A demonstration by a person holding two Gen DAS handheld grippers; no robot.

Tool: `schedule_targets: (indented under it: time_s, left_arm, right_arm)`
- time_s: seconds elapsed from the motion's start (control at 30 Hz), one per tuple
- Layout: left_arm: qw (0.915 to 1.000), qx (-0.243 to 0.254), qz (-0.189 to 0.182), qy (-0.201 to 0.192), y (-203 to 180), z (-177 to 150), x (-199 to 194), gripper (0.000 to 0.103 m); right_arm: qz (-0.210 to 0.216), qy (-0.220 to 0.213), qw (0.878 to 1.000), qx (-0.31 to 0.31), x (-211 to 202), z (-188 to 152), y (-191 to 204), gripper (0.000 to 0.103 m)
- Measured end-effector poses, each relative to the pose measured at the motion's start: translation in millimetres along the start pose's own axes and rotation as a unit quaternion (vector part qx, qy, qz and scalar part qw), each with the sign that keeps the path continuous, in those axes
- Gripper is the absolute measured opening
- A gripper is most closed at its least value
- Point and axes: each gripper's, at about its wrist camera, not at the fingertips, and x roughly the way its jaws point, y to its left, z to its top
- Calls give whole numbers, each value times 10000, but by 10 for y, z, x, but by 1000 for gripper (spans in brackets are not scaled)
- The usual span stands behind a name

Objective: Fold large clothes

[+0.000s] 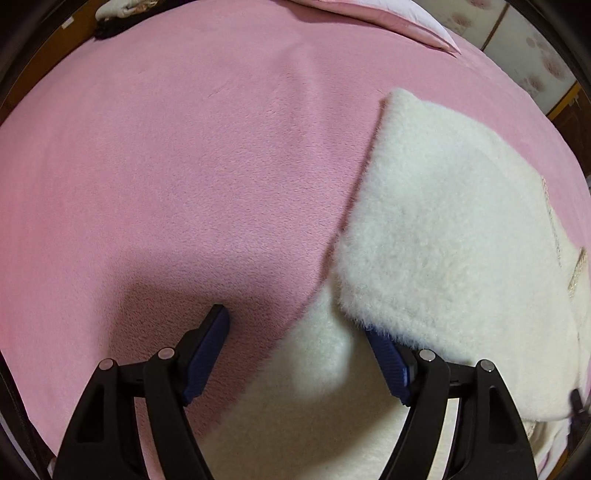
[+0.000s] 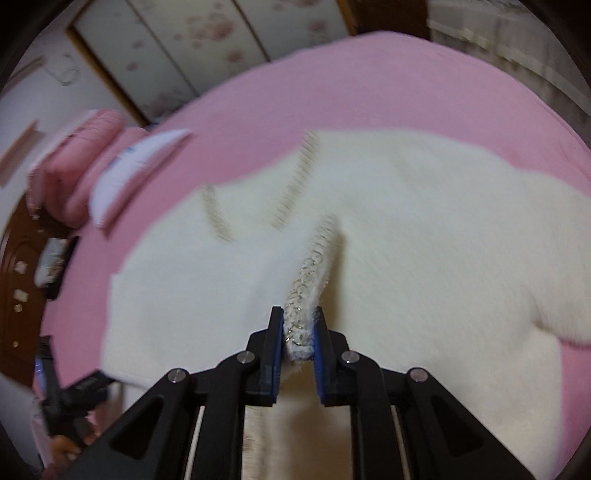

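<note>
A large fluffy white garment (image 1: 443, 229) lies on a pink bed cover (image 1: 166, 166), with one part folded over on itself. My left gripper (image 1: 295, 332) is open, low over the garment's left edge, holding nothing. In the right wrist view the same white garment (image 2: 424, 240) spreads across the pink cover (image 2: 369, 85). My right gripper (image 2: 298, 325) is shut on a braided trim edge (image 2: 314, 266) of the garment and lifts it slightly. The left gripper also shows in the right wrist view (image 2: 62, 398) at the lower left.
Pink and white pillows (image 2: 103, 177) lie at the head of the bed. A dark wooden headboard (image 2: 14, 295) stands at the left. Floral wardrobe doors (image 2: 192, 44) stand behind the bed. A cream bundle (image 1: 122, 7) sits on the far edge.
</note>
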Motion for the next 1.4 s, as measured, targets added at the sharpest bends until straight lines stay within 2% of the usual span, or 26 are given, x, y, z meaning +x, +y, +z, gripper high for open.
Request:
schedule_targets:
  time_s: [0.07, 0.13, 0.23, 0.27, 0.33, 0.4, 0.43, 0.47, 0.5, 0.53, 0.57, 0.63, 0.7, 0.8, 0.87, 0.9, 0.93, 0.97, 1.0, 1.07, 1.13, 1.17, 1.2, 1.27, 1.33, 1.4]
  left_arm:
    - [9999, 101, 82, 10, -38, -15, -42, 75]
    - [9991, 236, 340, -88, -211, 31, -130, 75]
    - [9932, 781, 800, -331, -453, -14, -429, 74]
    - [9905, 945, 894, -449, -514, -56, -522, 74]
    - [9874, 1261, 635, -708, -663, -125, -730, 74]
    - [9825, 1673, -21, -818, -914, -218, -907, 74]
    - [9792, 1865, -293, -740, -1048, -260, -919, 74]
    - [9768, 1983, -479, -649, -1108, -265, -941, 70]
    - [9727, 2150, -748, -459, -1263, -310, -870, 53]
    - [9714, 2204, -817, -336, -1371, -300, -826, 37]
    - [9720, 2213, -773, -157, -1482, -285, -725, 14]
    - [9735, 2174, -695, 157, -1558, -243, -504, 12]
    - [9733, 2189, -611, 321, -1556, -184, -293, 9]
    - [9748, 2118, -615, 326, -1427, -71, -230, 8]
    - [9771, 2103, -308, 92, -1289, -25, -245, 8]
    - [9775, 2101, -192, 20, -1190, -29, -246, 8]
    - [9778, 2084, -216, 61, -1138, -9, -226, 8]
    - [9782, 2042, -343, 134, -1084, -3, -194, 7]
    - [9786, 2005, -430, 152, -1064, -1, -177, 6]
    - [9808, 1886, -473, 162, -1040, -14, -163, 6]
    - [9825, 1808, -400, 184, -1156, -51, -250, 6]
    - [9814, 1850, -464, 214, -1168, -90, -316, 7]
    - [9788, 1935, -630, 238, -1233, -123, -354, 8]
    - [9705, 2147, -1046, 343, -1459, -205, -421, 13]
    - [9666, 2225, -1125, 595, -1718, -268, -324, 13]
    - [9709, 2025, -1070, 704, -1920, -199, -175, 13]
  right_arm:
    - [-174, 198, 9994, 233, 82, -43, -56, 17]
    - [-318, 74, 9990, 301, 12, -28, -26, 18]
    - [-847, -506, 9948, -236, -305, 41, 202, 20]
    - [-864, -685, 9931, -402, -402, 46, 264, 21]
    - [-428, -862, 9933, -640, -578, 101, 449, 23]
    - [385, -620, 9950, -679, -560, 134, 604, 23]
    - [924, -343, 9929, -663, -460, 130, 690, 23]
    - [1269, -110, 9899, -624, -361, 102, 717, 23]
    - [1605, 173, 9854, -547, -204, 58, 775, 16]
    - [1844, 452, 9810, -411, -15, 5, 836, 7]
    - [1889, 780, 9785, -276, 183, -55, 899, 5]
    - [1779, 1372, 9744, -1, 508, -170, 960, 4]
    - [1820, 1445, 9724, 202, 682, -215, 898, 3]
    - [1121, 1336, 9847, -42, 759, -169, 632, 0]
    - [879, 1072, 9903, 118, 653, -133, 280, 0]
    - [523, 918, 9943, 105, 557, -99, 127, 0]
    - [-151, 709, 9973, -72, 449, -74, -13, 0]
    - [-329, 566, 9976, -216, 366, -85, -157, 0]
    - [-183, 553, 9980, -233, 319, -86, -232, 0]
    - [-149, 661, 9965, -487, 310, -94, -204, 0]
    - [-656, 488, 9880, -1314, 275, -123, 84, 0]
    - [-678, 321, 9852, -1541, 242, -132, 218, 0]
    - [-404, 101, 9846, -1696, 171, -135, 354, 0]
    - [565, 63, 9861, -1561, 165, -103, 567, 0]
    - [1767, 570, 9792, -819, 388, -91, 752, 0]
    - [2545, 984, 9620, 80, 721, -79, 860, 0]
